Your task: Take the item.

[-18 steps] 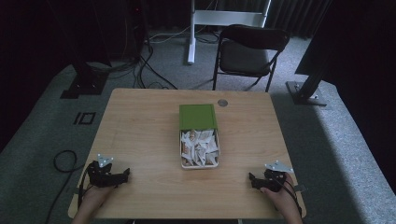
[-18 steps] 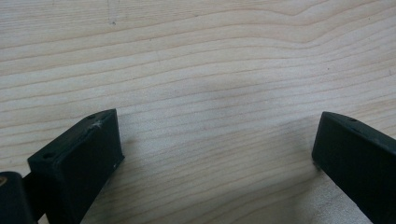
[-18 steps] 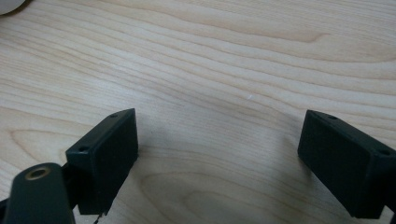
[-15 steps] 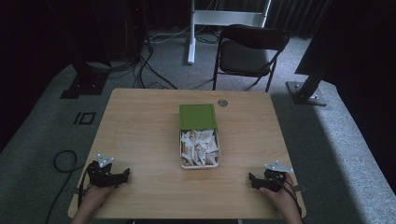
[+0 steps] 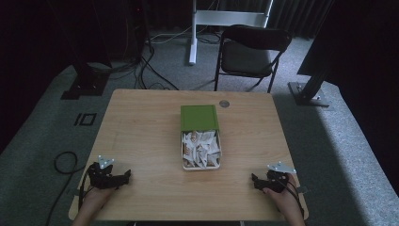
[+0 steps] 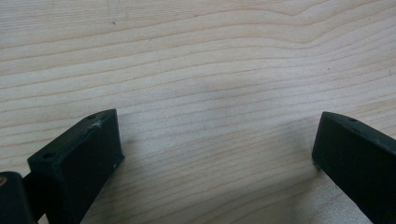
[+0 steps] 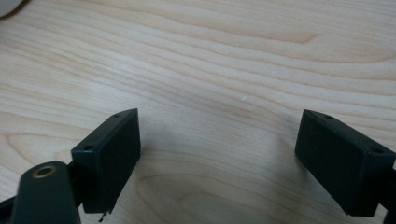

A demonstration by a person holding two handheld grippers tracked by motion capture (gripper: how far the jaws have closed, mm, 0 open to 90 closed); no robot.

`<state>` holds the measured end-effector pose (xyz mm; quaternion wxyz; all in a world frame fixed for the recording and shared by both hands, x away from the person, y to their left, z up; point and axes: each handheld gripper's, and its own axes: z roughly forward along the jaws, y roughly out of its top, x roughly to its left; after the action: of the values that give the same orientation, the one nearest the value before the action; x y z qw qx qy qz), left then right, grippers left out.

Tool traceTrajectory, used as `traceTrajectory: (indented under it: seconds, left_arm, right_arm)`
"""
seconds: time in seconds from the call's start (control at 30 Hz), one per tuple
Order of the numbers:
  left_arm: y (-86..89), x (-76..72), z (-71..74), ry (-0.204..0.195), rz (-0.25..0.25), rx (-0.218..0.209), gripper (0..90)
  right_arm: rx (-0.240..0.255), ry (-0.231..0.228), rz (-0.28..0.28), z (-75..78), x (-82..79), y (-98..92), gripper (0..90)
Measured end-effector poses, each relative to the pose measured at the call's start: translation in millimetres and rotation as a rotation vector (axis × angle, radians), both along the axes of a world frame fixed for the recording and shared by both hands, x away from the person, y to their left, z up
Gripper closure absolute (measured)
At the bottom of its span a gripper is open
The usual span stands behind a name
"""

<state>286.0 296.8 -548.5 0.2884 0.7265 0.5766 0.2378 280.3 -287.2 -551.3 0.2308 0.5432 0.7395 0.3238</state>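
Note:
A white box (image 5: 201,149) full of crumpled white paper pieces sits in the middle of the wooden table (image 5: 141,127), its green lid (image 5: 199,117) slid back over the far half. My left gripper (image 5: 123,177) rests near the table's front left corner, held in a hand. In the left gripper view its jaws stand wide apart over bare wood, left gripper (image 6: 215,140) open and empty. My right gripper (image 5: 254,180) lies near the front right corner. Its jaws are also spread wide over bare wood, right gripper (image 7: 217,140) open.
A small round grey disc (image 5: 224,103) is set in the tabletop behind the box. A black folding chair (image 5: 251,54) stands beyond the far edge. Cables (image 5: 63,162) trail on the grey carpet at the left.

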Motion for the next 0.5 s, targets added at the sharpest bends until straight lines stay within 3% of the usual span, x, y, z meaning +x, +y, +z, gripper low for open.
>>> traceTrajectory:
  seconds: [0.5]
  left_arm:
    - [0.0,0.0,0.0,0.000,0.000,0.000,2.3]
  right_arm:
    - [0.035,-0.091,0.040,31.1,3.6,10.8,14.6]
